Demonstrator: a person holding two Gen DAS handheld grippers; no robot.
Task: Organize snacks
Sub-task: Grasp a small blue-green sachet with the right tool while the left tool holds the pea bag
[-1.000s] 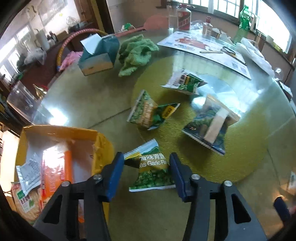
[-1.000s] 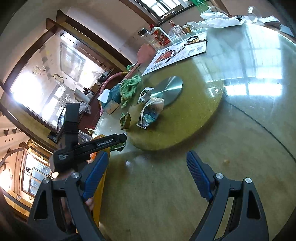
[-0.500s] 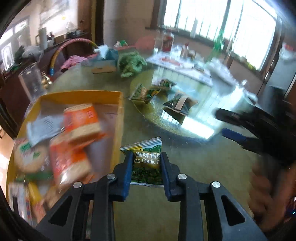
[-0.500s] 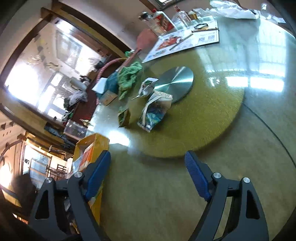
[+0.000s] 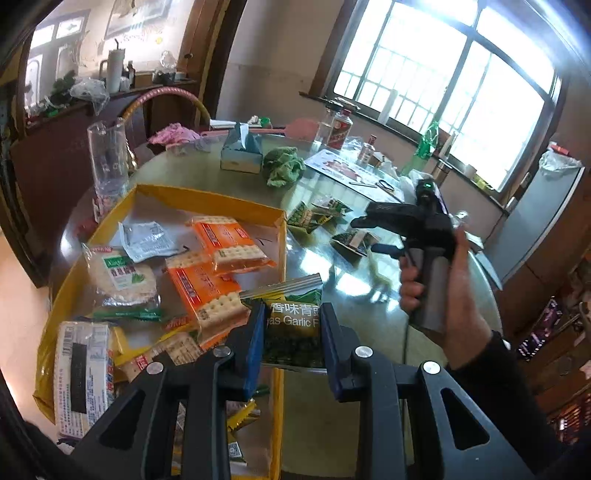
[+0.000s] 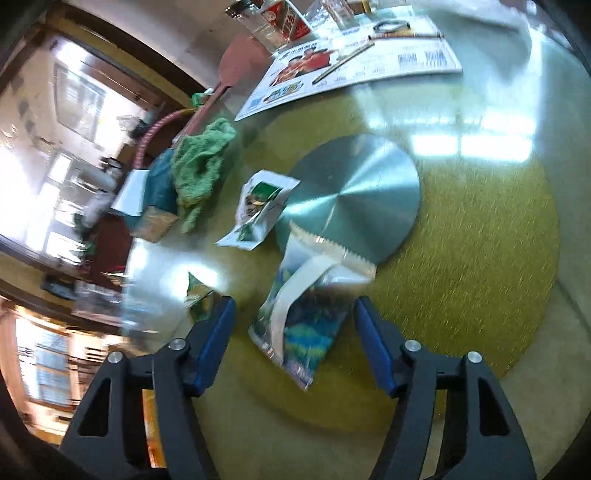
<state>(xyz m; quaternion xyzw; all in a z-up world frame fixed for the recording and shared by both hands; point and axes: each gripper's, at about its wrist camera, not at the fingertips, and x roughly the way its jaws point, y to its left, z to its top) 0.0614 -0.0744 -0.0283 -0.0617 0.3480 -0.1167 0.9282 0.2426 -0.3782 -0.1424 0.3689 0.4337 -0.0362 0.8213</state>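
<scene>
My left gripper (image 5: 291, 332) is shut on a green garlic-pea snack packet (image 5: 291, 317) and holds it above the right edge of the yellow box (image 5: 207, 197), which holds orange cracker packs (image 5: 229, 243) and other snacks. My right gripper (image 6: 293, 334) is open, its fingers on either side of a blue-green snack packet (image 6: 306, 325) lying on the yellow turntable mat (image 6: 480, 258). A white-green packet (image 6: 258, 206) and a small green packet (image 6: 197, 295) lie beyond it. The right gripper also shows in the left wrist view (image 5: 373, 234), over the packets on the table.
A round metal disc (image 6: 354, 206) sits mid-table. A green cloth (image 6: 199, 162), a teal tissue box (image 6: 155, 192), a printed sheet (image 6: 351, 70) and bottles (image 6: 284, 22) stand at the far side. A clear plastic cup (image 5: 107, 158) stands behind the box.
My left gripper closed on the garlic-pea packet, lifted it and carried it left to the box edge. My right gripper moved forward and down around the blue-green packet.
</scene>
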